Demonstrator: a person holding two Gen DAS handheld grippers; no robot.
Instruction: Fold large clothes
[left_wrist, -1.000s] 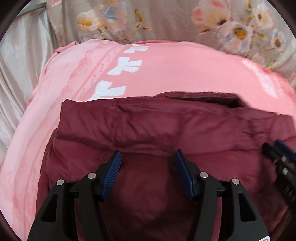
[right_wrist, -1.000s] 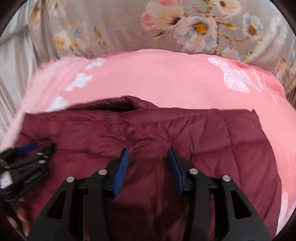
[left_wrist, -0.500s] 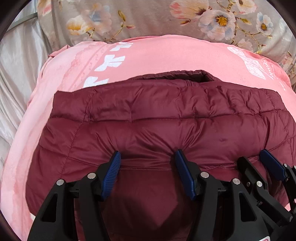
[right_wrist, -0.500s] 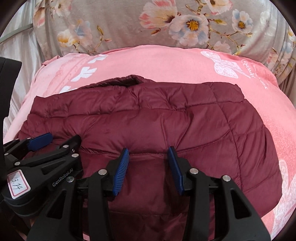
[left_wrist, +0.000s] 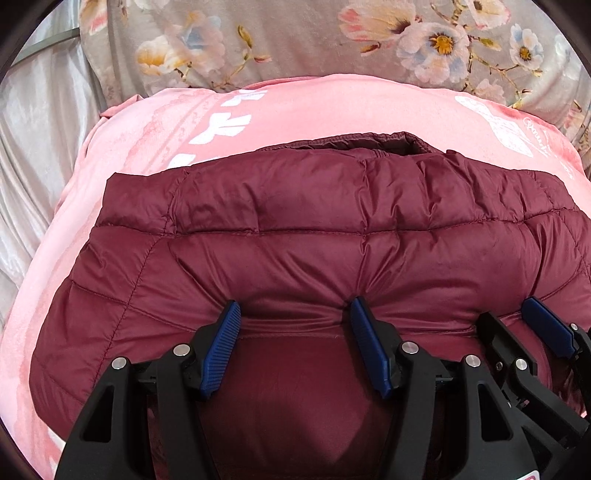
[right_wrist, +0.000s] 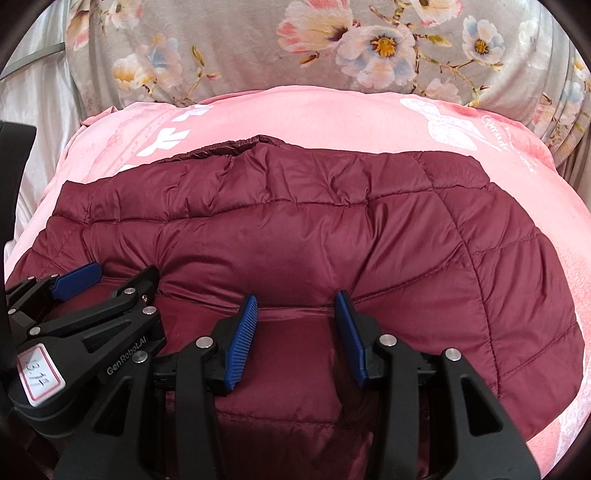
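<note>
A maroon quilted puffer jacket (left_wrist: 332, 229) lies folded in a wide bundle on a pink blanket (left_wrist: 314, 107); it also shows in the right wrist view (right_wrist: 314, 229). Its collar opening shows at the far edge. My left gripper (left_wrist: 295, 314) is open, its blue pads resting against the near fold of the jacket. My right gripper (right_wrist: 295, 299) is open too, at the same fold further right. The right gripper shows at the lower right of the left wrist view (left_wrist: 517, 325), and the left gripper at the lower left of the right wrist view (right_wrist: 114, 278).
A grey floral cover (left_wrist: 332, 40) lies behind the pink blanket. Shiny white fabric (left_wrist: 37, 129) hangs on the left. The blanket's right side with a white bow print (right_wrist: 450, 125) is bare of clothing.
The jacket's far half has come down onto the near part and settled. Both grippers have drawn back a little toward me and now sit close together at the near fold.
</note>
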